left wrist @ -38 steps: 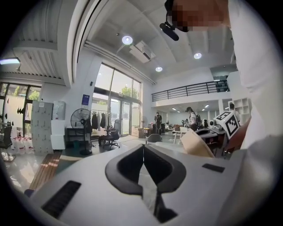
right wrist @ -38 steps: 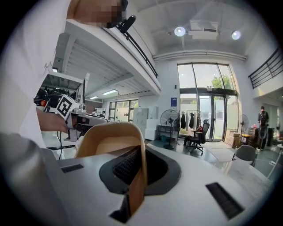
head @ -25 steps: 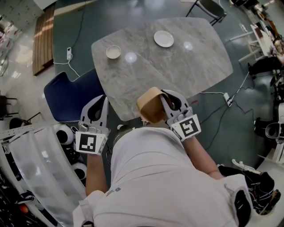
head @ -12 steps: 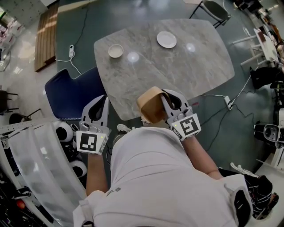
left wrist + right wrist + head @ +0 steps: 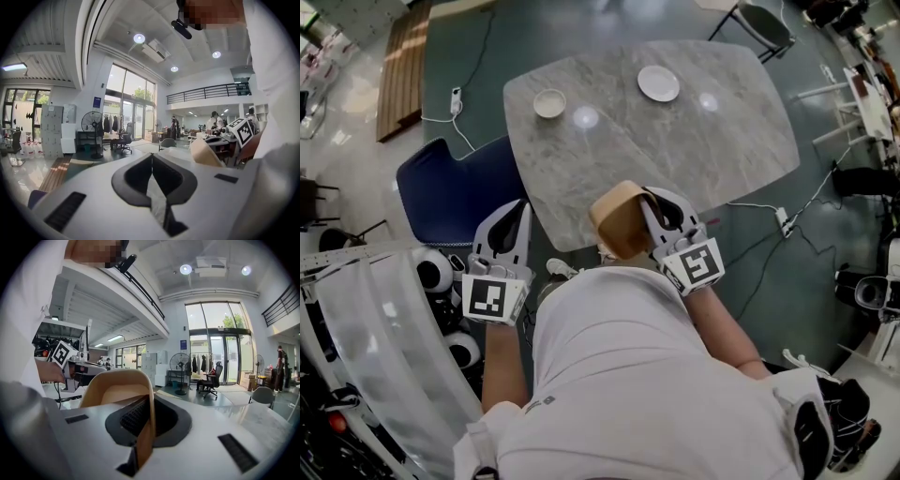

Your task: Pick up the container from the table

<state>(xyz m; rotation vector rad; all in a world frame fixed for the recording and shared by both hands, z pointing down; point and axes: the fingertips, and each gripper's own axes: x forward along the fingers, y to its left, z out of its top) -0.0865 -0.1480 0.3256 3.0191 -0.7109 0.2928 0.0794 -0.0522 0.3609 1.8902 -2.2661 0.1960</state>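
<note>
The right gripper (image 5: pixel 649 204) is clamped on the container (image 5: pixel 617 223), a tan, open-topped tub with rounded corners. In the right gripper view the two jaws of the right gripper (image 5: pixel 149 414) stand close together with one thin side wall of the container (image 5: pixel 118 389) pinched between them, one pad inside the tub and the other outside. The tub hangs to the left of the jaws with its open mouth showing. From the head view the container sits over the near edge of the grey marble table (image 5: pixel 694 150), just in front of the person's white shirt (image 5: pixel 619 375). It looks lifted off the top rather than resting on it, carried only by that pinch on its wall. The left gripper (image 5: pixel 510 217) is well apart from it, off the table's left edge and over a blue seat (image 5: pixel 450 197). In its own view the jaws of the left gripper (image 5: pixel 153 164) are together with nothing between them, and the container (image 5: pixel 205 153) shows off to the right. Each gripper's marker cube (image 5: pixel 700 266) faces up toward the head camera. Far across the table, a small bowl (image 5: pixel 549 103) and a white plate (image 5: pixel 658 82) rest on the marble, apart from each other and from both grippers.
</note>
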